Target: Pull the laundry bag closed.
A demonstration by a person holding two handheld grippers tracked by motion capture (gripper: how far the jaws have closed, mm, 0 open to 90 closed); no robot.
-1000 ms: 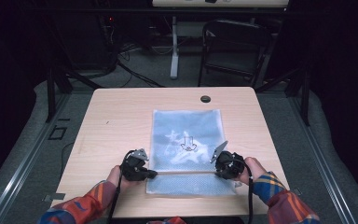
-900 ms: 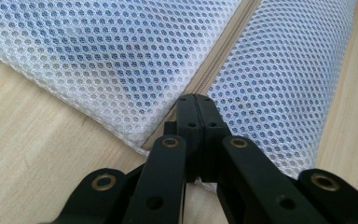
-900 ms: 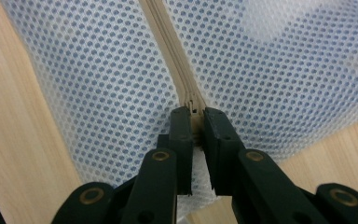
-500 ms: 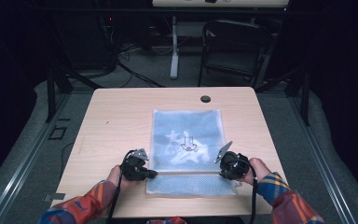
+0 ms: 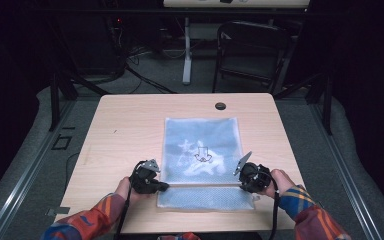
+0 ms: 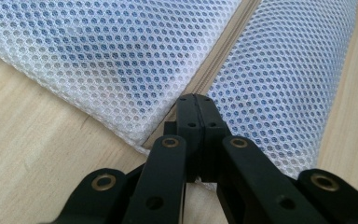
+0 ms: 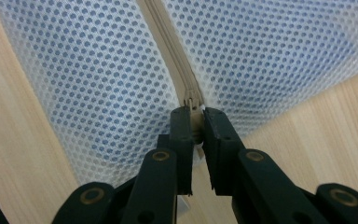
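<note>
A white mesh bag with something blue inside lies flat on the wooden table. A beige zipper runs across its near part. My left gripper is at the bag's left edge, and its jaws are shut on the mesh at the zipper's left end. My right gripper is at the bag's right edge. In the right gripper view its jaws are shut on the zipper pull, with the zipper running away from them.
A black round grommet sits near the table's far edge. Beyond the table stand a dark chair and a white desk leg. Bare wood lies left and right of the bag.
My right gripper has edged slightly to the right along the bag's near part. The left gripper has kept still.
</note>
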